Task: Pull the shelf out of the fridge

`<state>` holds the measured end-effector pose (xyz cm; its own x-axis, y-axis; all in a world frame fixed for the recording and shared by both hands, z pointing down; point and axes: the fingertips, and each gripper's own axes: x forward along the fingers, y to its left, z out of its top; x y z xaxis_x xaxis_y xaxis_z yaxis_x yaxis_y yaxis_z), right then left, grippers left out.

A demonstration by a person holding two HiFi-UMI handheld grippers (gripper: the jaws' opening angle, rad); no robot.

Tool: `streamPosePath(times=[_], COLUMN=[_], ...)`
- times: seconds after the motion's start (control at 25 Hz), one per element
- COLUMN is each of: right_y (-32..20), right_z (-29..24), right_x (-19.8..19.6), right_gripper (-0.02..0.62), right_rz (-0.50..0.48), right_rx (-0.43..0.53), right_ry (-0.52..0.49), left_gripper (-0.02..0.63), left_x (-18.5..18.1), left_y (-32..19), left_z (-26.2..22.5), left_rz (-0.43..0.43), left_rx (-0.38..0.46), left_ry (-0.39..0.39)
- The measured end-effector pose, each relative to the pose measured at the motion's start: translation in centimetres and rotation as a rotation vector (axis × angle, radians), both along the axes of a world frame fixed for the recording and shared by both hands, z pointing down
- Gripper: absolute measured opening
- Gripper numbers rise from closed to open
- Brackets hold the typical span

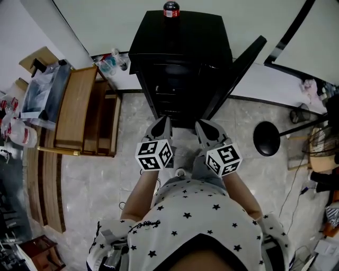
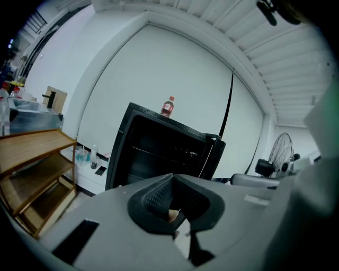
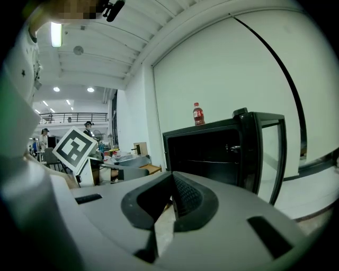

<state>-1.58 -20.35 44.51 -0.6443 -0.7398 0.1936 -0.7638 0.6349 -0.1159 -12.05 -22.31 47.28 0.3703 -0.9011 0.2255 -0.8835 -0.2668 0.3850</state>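
Observation:
A small black fridge (image 1: 177,50) stands against the white wall, its glass door (image 1: 238,74) swung open to the right. A red-capped bottle (image 1: 171,9) sits on top. Thin wire shelves (image 2: 159,154) cross the dark inside and also show in the right gripper view as a pale shelf line (image 3: 212,161). My left gripper (image 1: 163,123) and right gripper (image 1: 203,125) hang side by side over the floor, just short of the fridge's open front. Both point at the opening and touch nothing. Each has its jaws together with nothing between them.
A wooden rack (image 1: 79,111) stands left of the fridge, with bins and clutter (image 1: 37,90) beyond it. Small bottles (image 1: 108,63) sit on the low white ledge. A floor fan's round black base (image 1: 266,138) and pole lie to the right, with cables nearby.

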Motion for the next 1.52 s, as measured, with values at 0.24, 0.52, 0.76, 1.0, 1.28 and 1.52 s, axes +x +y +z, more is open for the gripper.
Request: streamPosePath(times=[0.24, 0.52, 0.76, 1.0, 1.28, 1.52], right_y=[-1.2, -3.7, -5.5, -7.3, -9.3, -10.7], right_z=[0.5, 0.3, 0.3, 0.7, 1.0, 1.4], right_x=[0.8, 1.7, 2.3, 2.8, 3.3, 3.8], right_gripper=[-0.006, -0.006, -0.006, -0.006, -0.006, -0.006], right_rz=[-0.011, -0.04, -0.051, -0.064, -0.067, -0.058], right_rx=[-0.006, 0.001, 0.003, -0.004, -0.012, -0.023], right_ry=[0.006, 0.008, 0.004, 0.008, 0.008, 0.008], left_gripper=[0.012, 0.012, 0.012, 0.012, 0.012, 0.063], left_x=[1.3, 1.4, 1.0, 1.1, 1.7, 2.4], left_y=[-2.8, -6.6, -10.2, -14.0, -18.1, -21.7], left_z=[-0.1, 0.5, 1.3, 2.7, 3.2, 3.3], left_rz=[-0.006, -0.072, -0.122, -0.143, -0.145, -0.127], left_rx=[-0.008, -0.042, -0.066, -0.068, -0.025, 0.012], left_ry=[0.146, 0.404, 0.612, 0.751, 0.839, 0.898])
